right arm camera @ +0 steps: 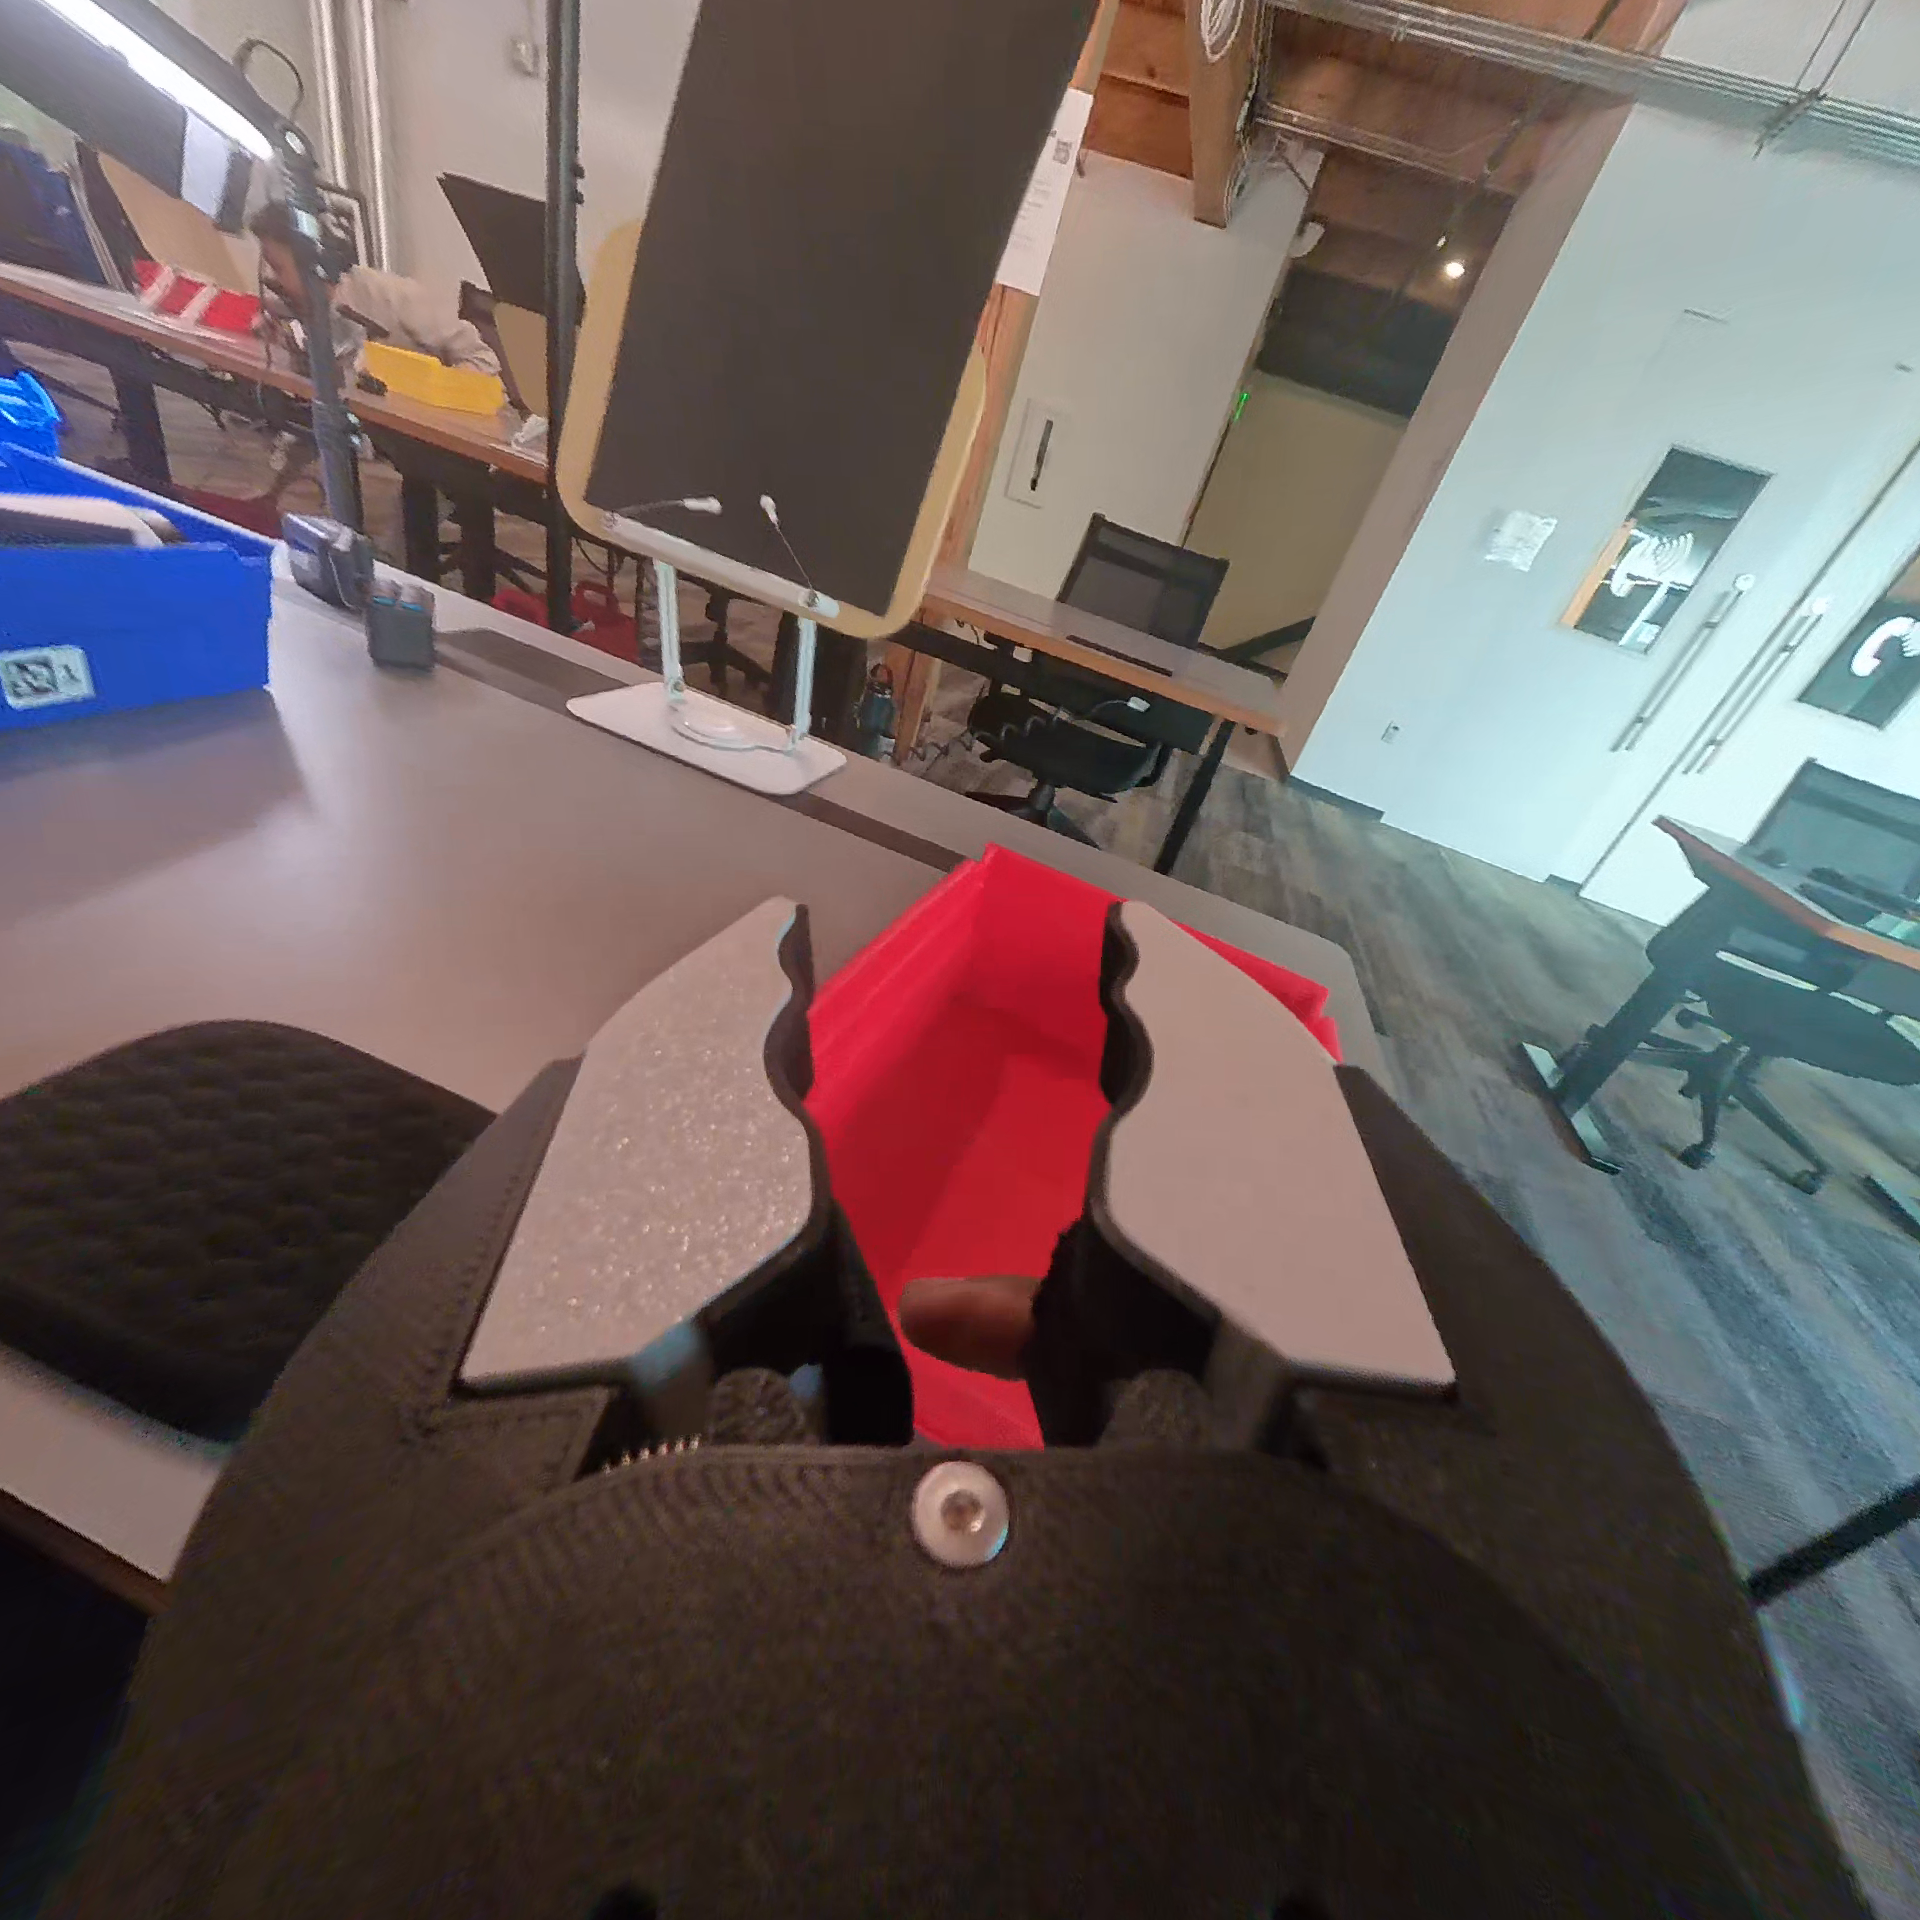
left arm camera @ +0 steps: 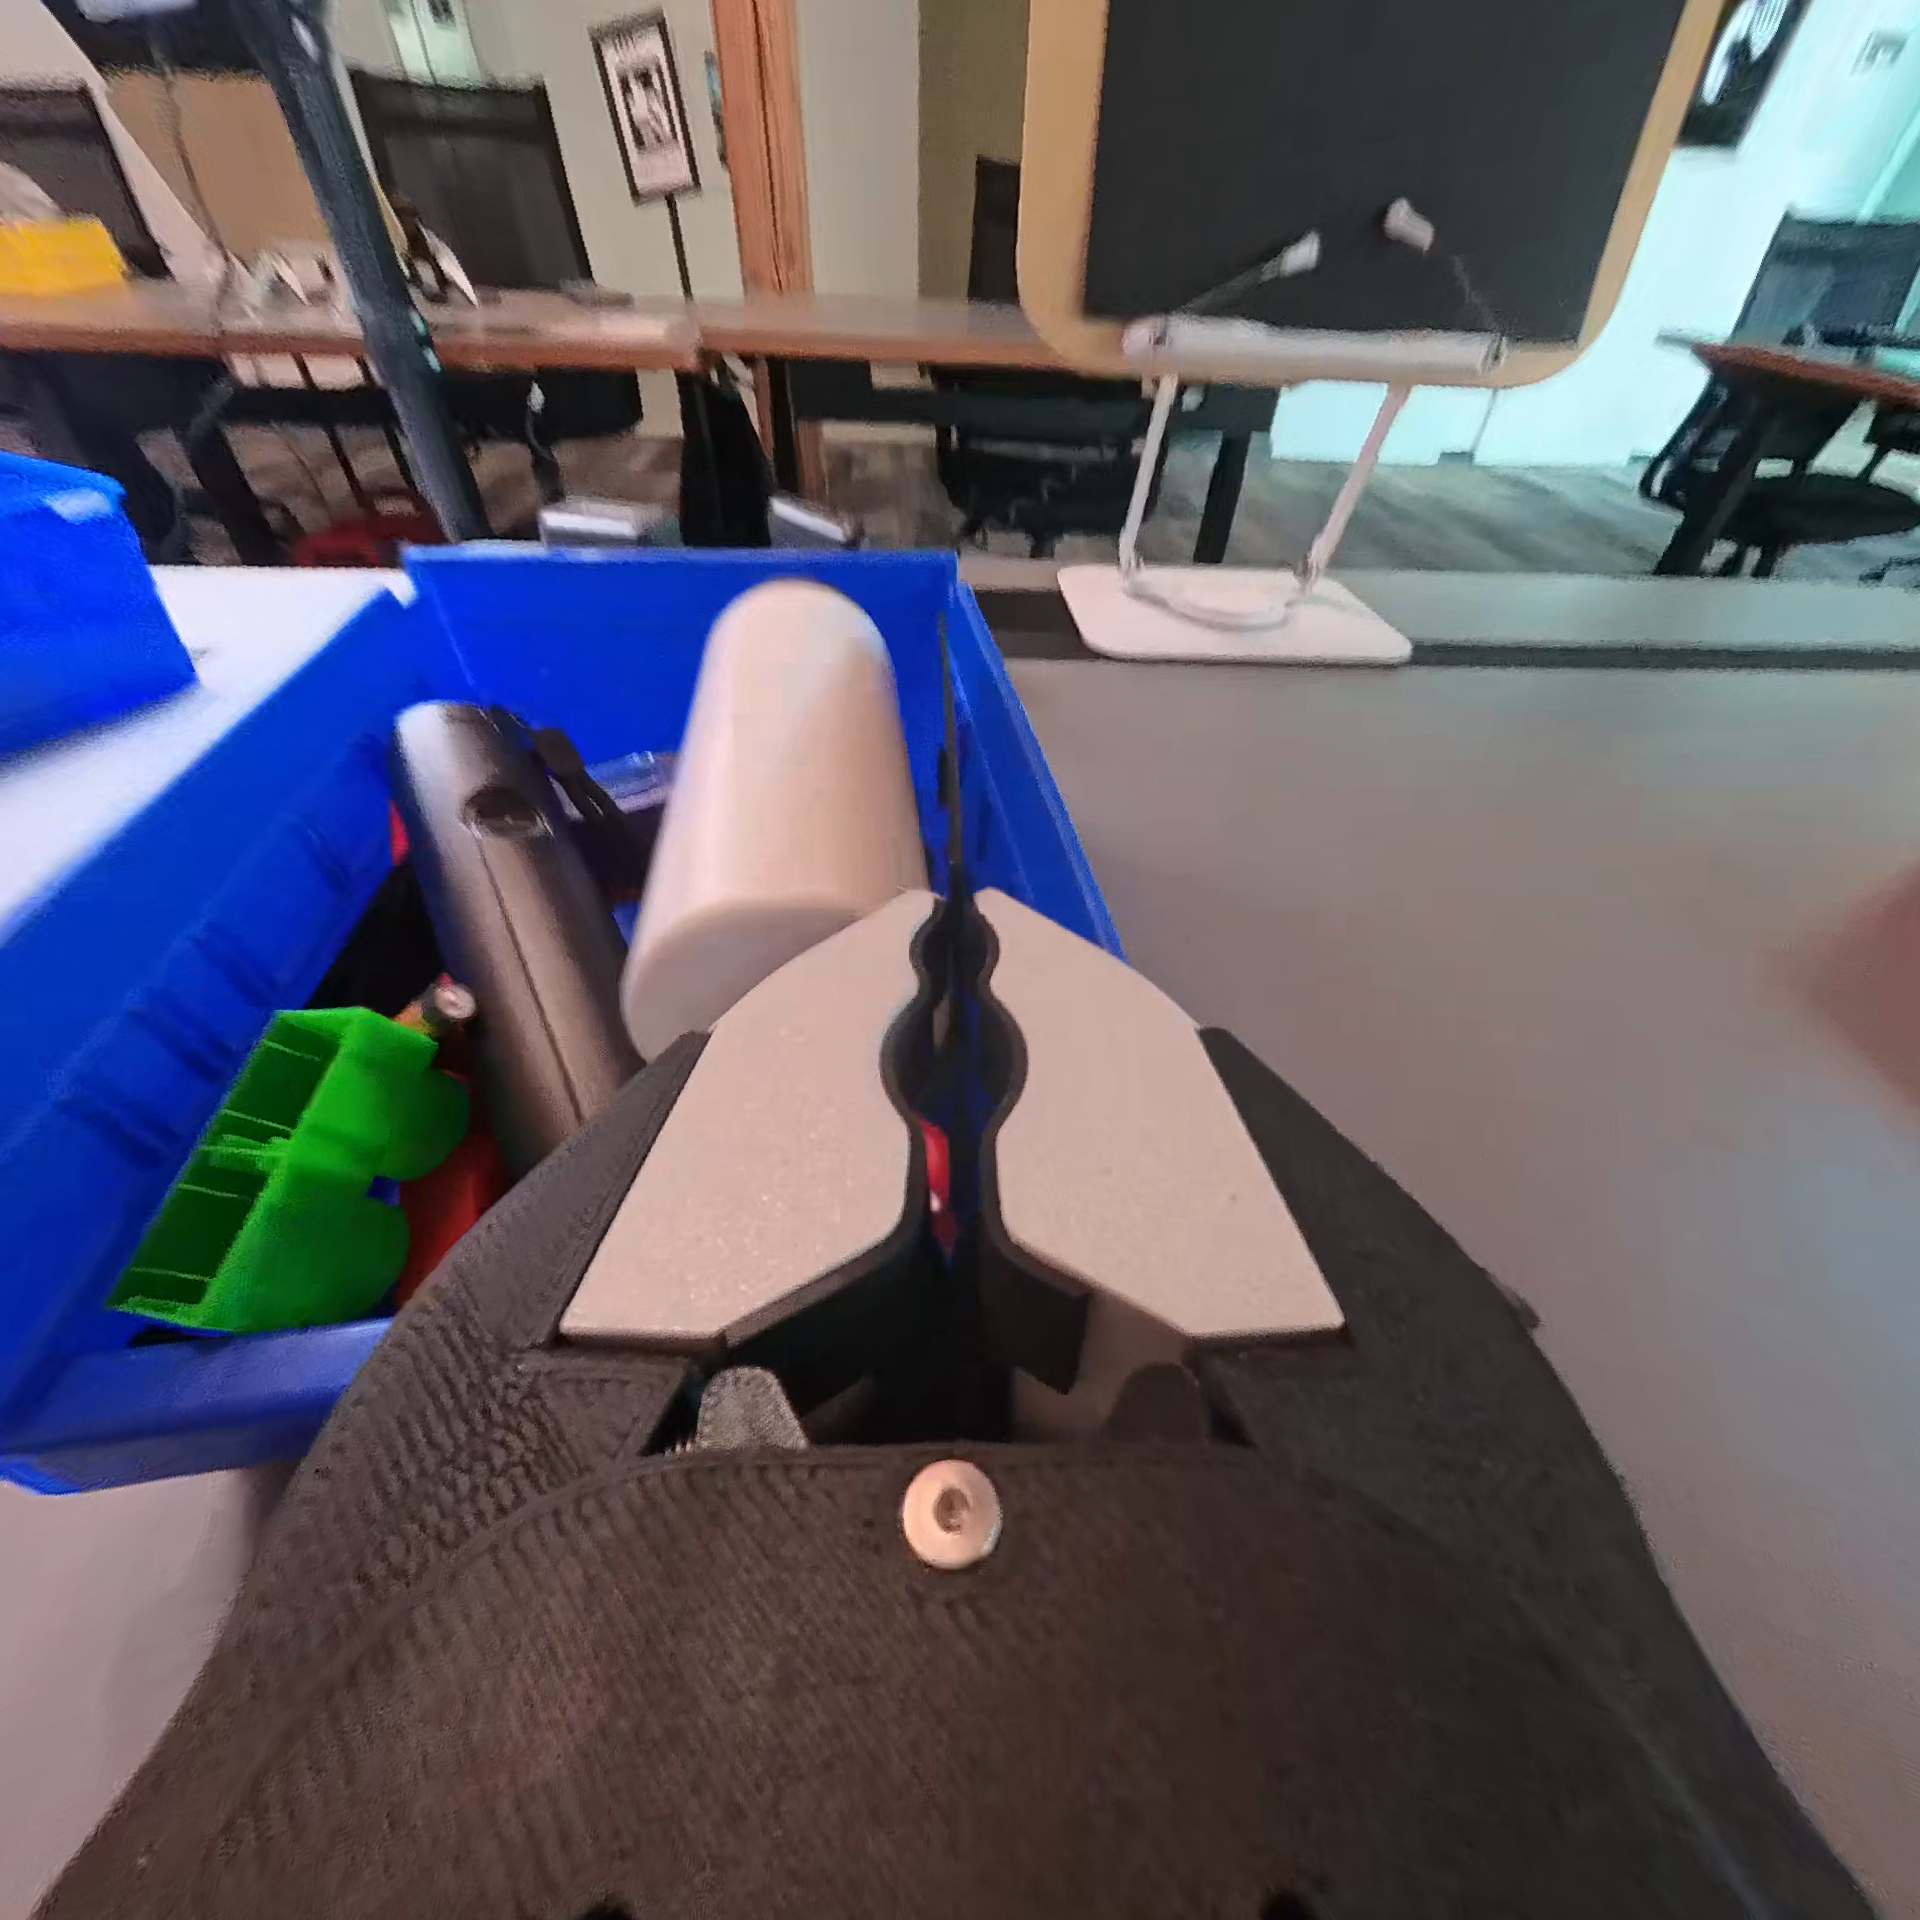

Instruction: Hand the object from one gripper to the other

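Note:
My left gripper [left arm camera: 956, 914] is shut on a thin black strip [left arm camera: 948, 748] that sticks out past the fingertips. It is held above the right side of a blue bin [left arm camera: 675, 582]. The bin holds a white cylinder [left arm camera: 779, 790], a dark grey tube [left arm camera: 499, 894] and a green plastic piece [left arm camera: 291, 1174]. My right gripper [right arm camera: 956, 935] is open and empty, hovering over an empty red bin [right arm camera: 956, 1091] near the table's right edge. A person's fingertip [right arm camera: 966, 1325] shows between the right fingers near their base. Neither gripper shows in the other's view.
A black panel on a white stand [right arm camera: 790, 312] stands at the table's far edge, and shows in the left view too [left arm camera: 1351, 156]. A black padded mat [right arm camera: 187, 1195] lies left of the right gripper. The blue bin [right arm camera: 125, 623] sits far left. A blurred brownish shape [left arm camera: 1860, 987] is at the right edge. The left gripper's tips are roughly 60 cm from the right gripper's.

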`<state>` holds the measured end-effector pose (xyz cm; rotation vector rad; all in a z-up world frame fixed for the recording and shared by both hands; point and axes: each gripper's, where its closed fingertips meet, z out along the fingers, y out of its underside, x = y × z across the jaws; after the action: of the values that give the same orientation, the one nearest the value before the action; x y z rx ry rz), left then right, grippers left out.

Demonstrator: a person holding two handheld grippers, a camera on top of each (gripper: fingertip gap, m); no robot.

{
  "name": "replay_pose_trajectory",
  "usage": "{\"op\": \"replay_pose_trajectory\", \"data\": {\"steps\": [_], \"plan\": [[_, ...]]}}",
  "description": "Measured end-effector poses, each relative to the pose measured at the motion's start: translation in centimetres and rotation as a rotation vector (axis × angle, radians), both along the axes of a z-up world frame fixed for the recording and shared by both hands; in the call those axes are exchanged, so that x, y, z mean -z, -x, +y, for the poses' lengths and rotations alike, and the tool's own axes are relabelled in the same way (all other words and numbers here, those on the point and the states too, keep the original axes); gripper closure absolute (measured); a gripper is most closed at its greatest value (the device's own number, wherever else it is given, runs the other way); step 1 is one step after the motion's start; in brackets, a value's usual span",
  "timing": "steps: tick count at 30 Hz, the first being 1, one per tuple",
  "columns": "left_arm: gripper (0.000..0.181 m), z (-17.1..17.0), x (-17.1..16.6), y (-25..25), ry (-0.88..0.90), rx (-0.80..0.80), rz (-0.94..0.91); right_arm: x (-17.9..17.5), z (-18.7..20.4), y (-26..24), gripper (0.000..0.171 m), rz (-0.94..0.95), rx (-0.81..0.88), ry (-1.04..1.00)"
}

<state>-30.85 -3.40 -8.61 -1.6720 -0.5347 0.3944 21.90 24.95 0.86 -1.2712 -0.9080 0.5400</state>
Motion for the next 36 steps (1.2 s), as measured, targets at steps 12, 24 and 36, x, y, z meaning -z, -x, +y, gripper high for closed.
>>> {"op": "replay_pose_trajectory", "data": {"steps": [12, 24, 36], "plan": [[0.180, -2.4, -12.3, -6.2, -0.704, 0.191, 0.031, -1.6, -10.8, 12.0, 0.128, 0.142, -0.609, 0.180], [0.180, 4.6, -13.1, -22.4, -1.166, 0.794, -0.594, 1.4, -21.6, 24.2, 0.116, 0.554, -1.035, 0.845], [0.129, 7.9, -8.0, -29.1, -0.778, 1.126, -0.488, 0.1, -18.5, 19.9, 0.169, 0.299, -1.056, 0.575]]}}
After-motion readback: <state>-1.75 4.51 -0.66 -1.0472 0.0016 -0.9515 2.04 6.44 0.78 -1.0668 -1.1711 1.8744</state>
